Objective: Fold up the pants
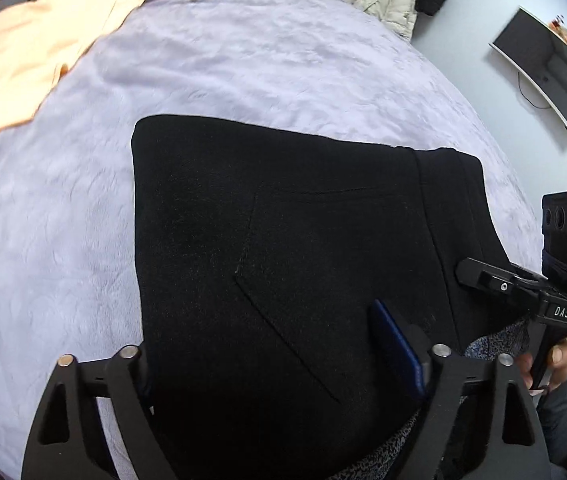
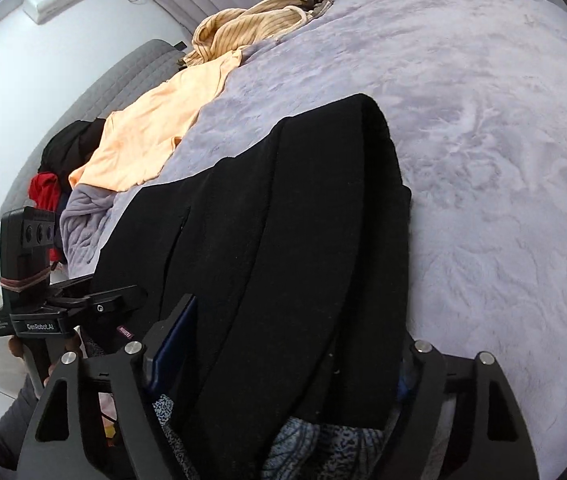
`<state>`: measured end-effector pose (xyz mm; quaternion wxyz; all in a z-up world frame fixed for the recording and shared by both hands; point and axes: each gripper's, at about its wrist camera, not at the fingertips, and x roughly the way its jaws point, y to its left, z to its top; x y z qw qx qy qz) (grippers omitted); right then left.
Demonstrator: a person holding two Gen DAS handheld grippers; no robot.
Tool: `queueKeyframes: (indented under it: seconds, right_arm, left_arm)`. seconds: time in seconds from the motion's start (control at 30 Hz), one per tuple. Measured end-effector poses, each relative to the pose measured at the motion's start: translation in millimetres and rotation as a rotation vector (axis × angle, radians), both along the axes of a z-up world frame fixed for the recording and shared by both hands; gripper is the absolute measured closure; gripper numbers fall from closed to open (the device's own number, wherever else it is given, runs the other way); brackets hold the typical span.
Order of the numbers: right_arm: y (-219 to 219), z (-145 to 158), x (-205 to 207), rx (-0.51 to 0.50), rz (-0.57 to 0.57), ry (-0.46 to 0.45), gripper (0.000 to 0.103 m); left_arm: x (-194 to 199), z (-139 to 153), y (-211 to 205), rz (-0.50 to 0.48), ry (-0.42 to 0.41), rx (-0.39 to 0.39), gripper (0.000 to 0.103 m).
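Black matte pants (image 1: 283, 240) folded rectangular on plush lavender blanket (image 1: 243, 60); both grippers' fingers spread wide astride cloth.

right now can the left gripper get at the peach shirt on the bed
Probably not without moving: the left gripper straddles the black pants, and the peach shirt lies apart at the far left of the lavender blanket. Nothing blocks the way.

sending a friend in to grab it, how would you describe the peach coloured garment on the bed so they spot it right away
Start at the wide lavender plush bedspread and follow it to the edge by the grey padded headboard. The flat, smooth peach cotton garment lies spread there, plain and pale, unlike the crumpled tan ribbed knit just beyond it and the folded black pants.
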<state>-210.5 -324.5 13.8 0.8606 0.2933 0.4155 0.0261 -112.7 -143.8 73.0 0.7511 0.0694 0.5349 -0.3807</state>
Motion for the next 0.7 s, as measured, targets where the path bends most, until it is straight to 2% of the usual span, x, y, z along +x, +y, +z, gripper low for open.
queueKeyframes:
  seconds: [0.13, 0.2, 0.23, 0.3, 0.43, 0.6, 0.7]
  right_arm:
    - [5.3, 13.7, -1.9, -0.033, -0.009, -0.006, 0.03]
    - [6.5, 28.1, -4.3, -0.039, -0.001, -0.038, 0.035]
    - [5.9, 34.7, -5.7, -0.049, 0.005, -0.053, 0.035]
    - [3.3, 48.4, -6.3, -0.096, 0.007, -0.075, 0.035]
    - [-23.8, 66.5, 4.9, -0.146, -0.022, -0.08, 0.036]
    - [-61.4, 82.3, 15.6, -0.192, -0.079, -0.069, 0.036]
    - [-88.3, 84.2, 24.3, -0.177, -0.11, -0.057, 0.036]
  left_arm:
    - [-6.9, 13.6, -8.0, 0.011, -0.025, 0.037, 0.029]
    - [-10.6, 25.1, -13.5, 0.006, -0.048, 0.053, 0.032]
    - [-11.4, 32.3, -17.0, 0.003, -0.053, 0.053, 0.034]
    - [-10.0, 44.5, -24.0, -0.013, -0.038, 0.014, 0.044]
    - [5.2, 53.5, -59.0, -0.011, 0.001, -0.017, 0.044]
    - [19.9, 55.1, -117.9, -0.018, 0.014, -0.005, 0.044]
    - [31.4, 55.7, -147.7, -0.019, 0.021, 0.007, 0.044]
